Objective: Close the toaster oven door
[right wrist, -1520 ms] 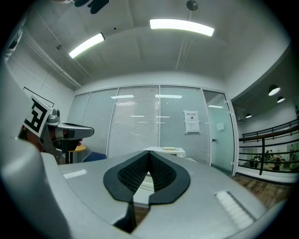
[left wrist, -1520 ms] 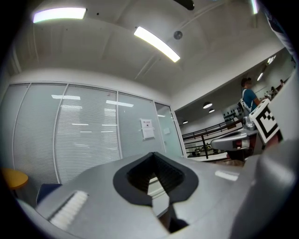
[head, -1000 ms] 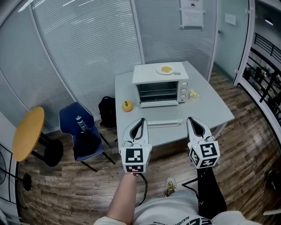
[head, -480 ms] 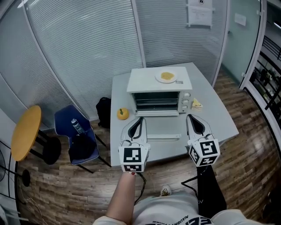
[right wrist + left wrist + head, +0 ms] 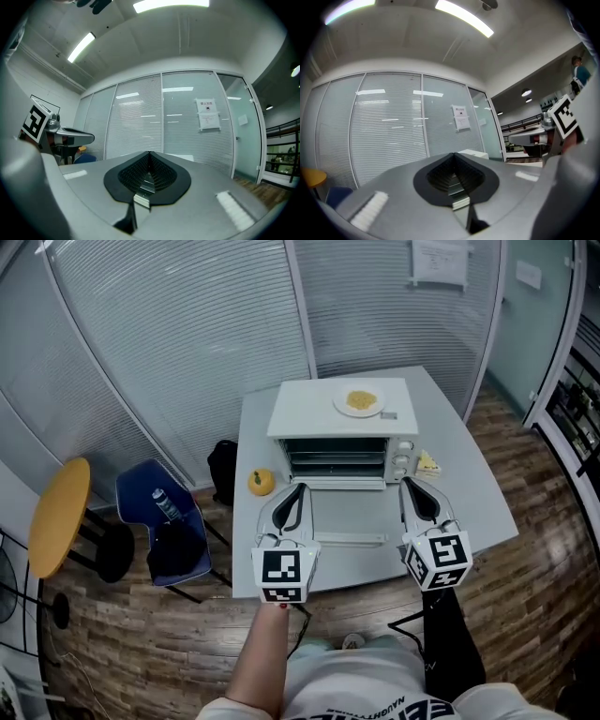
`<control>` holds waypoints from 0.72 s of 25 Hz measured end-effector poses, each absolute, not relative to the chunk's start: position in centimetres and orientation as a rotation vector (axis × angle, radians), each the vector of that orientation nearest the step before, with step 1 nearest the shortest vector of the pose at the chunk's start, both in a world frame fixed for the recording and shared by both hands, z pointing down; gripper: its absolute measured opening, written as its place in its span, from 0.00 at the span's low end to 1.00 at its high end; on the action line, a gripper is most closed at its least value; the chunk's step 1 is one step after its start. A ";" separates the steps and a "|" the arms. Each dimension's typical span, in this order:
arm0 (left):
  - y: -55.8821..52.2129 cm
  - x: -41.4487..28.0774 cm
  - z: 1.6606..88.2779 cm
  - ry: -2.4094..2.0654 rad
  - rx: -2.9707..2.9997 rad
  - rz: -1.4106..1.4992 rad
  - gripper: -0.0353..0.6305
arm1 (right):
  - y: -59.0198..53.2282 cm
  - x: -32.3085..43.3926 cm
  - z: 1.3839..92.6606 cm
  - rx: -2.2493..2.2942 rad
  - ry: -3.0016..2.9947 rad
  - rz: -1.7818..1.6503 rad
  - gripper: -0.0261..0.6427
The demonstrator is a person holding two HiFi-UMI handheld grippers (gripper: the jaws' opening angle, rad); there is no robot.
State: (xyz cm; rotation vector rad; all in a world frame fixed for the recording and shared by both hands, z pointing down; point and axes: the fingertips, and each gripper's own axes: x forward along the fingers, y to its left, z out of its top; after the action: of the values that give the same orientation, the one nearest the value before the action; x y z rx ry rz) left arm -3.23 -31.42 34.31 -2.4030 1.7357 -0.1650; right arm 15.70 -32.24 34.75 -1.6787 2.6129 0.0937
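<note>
A white toaster oven (image 5: 342, 411) stands at the back of the white table (image 5: 478, 502), seen in the head view. Its glass door (image 5: 349, 514) hangs fully open and lies flat toward me, handle (image 5: 349, 539) at the near edge. My left gripper (image 5: 298, 489) hovers over the door's left side, and my right gripper (image 5: 409, 486) over its right side. Both are shut and hold nothing. In the left gripper view the shut jaws (image 5: 453, 154) point at a glass wall, and so do the shut jaws (image 5: 149, 153) in the right gripper view.
A plate with yellow food (image 5: 361, 402) rests on the oven's top. A yellow fruit (image 5: 262, 482) lies left of the oven and a small snack (image 5: 428, 463) right of it. A blue chair (image 5: 164, 521), a yellow stool-table (image 5: 58, 517) and a black bag (image 5: 223, 465) stand at the left.
I have stepped nearer the table. Both shut grippers have gone forward from the table's front edge to the two sides of the open door.
</note>
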 end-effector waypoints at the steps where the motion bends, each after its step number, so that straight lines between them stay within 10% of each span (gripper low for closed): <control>1: -31.7 -3.1 34.4 1.733 -2.405 -0.165 0.14 | -32.5 15.7 34.9 -1.677 2.614 0.089 0.04; 18: -34.8 -2.7 37.5 1.656 -2.496 -0.213 0.14 | -35.2 13.4 37.9 -1.674 2.689 0.030 0.04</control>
State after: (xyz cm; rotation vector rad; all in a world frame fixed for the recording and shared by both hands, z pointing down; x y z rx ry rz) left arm -2.73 -34.77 37.52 -2.4965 1.6557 -0.2125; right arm 13.37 -35.17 37.86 -1.6743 2.6893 0.0298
